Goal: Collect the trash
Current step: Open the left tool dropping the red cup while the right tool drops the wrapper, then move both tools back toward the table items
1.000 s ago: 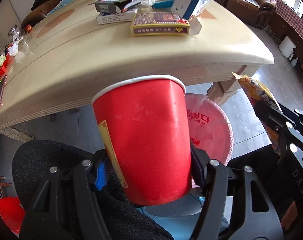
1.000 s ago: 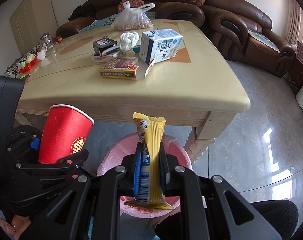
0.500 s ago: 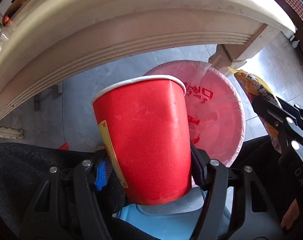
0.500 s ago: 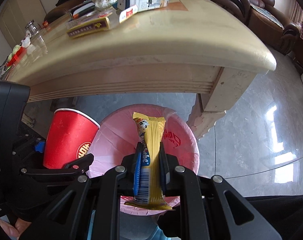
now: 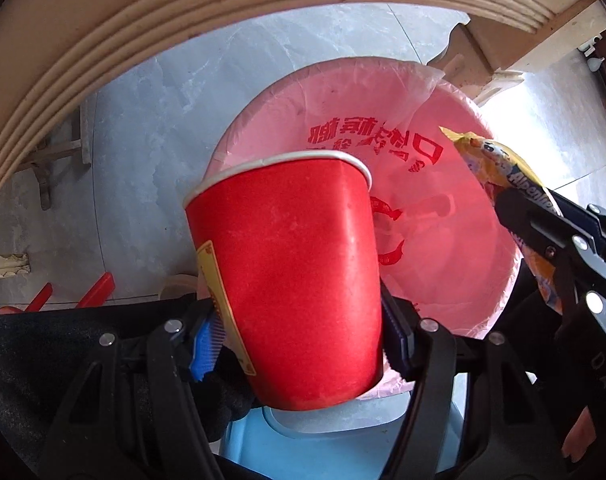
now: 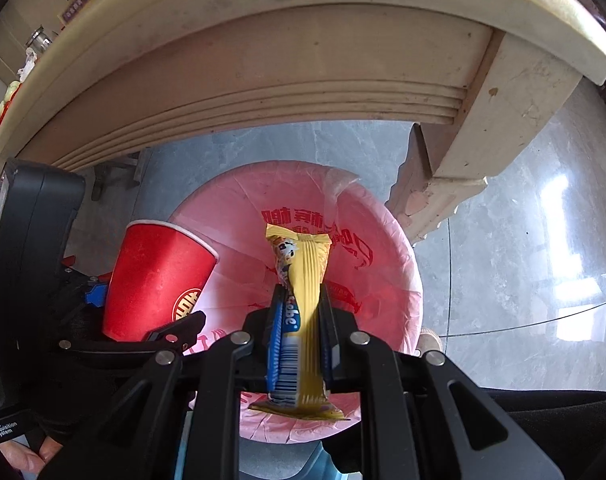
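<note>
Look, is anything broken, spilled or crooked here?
Nothing looks broken or spilled. The red cup sits whole in the left tongs and the yellow wrapper is pinched flat in the right tongs, both above the bin with its pink bag. The bag is only a bit wrinkled.

paper cup: red, white rim, yellow panel, round red-and-white emblem | snack wrapper: yellow, blue side band, white barcode patch, cartoon print | bin liner: translucent pink, red printed characters | table edge: cream, ribbed | floor: grey marbled gloss
</note>
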A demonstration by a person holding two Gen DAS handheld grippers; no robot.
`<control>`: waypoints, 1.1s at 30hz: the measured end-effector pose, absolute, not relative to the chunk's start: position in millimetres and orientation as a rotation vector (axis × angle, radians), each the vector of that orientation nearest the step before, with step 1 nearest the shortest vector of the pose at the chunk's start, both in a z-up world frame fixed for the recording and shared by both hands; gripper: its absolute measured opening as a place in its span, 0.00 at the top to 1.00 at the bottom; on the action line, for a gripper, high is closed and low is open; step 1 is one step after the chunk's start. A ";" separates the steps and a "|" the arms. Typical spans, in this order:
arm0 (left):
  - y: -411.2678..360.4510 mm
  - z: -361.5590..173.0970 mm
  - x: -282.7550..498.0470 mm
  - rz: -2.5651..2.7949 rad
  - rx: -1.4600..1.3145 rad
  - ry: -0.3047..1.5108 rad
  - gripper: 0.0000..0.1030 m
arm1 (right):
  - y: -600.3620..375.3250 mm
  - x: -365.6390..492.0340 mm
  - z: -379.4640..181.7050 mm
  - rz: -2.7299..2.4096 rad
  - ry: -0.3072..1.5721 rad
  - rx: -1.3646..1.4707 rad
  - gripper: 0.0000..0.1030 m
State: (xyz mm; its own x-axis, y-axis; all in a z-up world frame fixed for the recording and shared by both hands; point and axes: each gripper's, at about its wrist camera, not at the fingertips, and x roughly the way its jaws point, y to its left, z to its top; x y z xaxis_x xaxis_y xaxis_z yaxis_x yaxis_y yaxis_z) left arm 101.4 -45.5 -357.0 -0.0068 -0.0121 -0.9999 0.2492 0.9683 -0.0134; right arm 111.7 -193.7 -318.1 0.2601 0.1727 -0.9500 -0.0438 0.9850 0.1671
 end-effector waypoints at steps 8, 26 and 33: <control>-45.8 -379.6 116.2 -0.195 0.197 1.642 0.38 | -193.7 122.3 -348.2 0.168 1.364 0.144 0.84; -44.3 -387.0 122.9 -0.164 0.220 1.665 0.30 | -194.4 129.1 -366.5 0.158 1.397 0.146 0.64; -44.0 -374.2 124.1 -0.174 0.184 1.631 0.24 | -199.4 127.9 -353.2 0.150 1.366 0.177 0.48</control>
State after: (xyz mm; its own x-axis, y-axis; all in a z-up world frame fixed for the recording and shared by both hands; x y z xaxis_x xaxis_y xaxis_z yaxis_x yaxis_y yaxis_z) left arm 124.1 -44.0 -374.2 -0.0662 0.0137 -0.9977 0.2244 0.9745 -0.0015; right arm 127.9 -199.4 -353.2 0.1973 0.2087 -0.9579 -0.0035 0.9772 0.2122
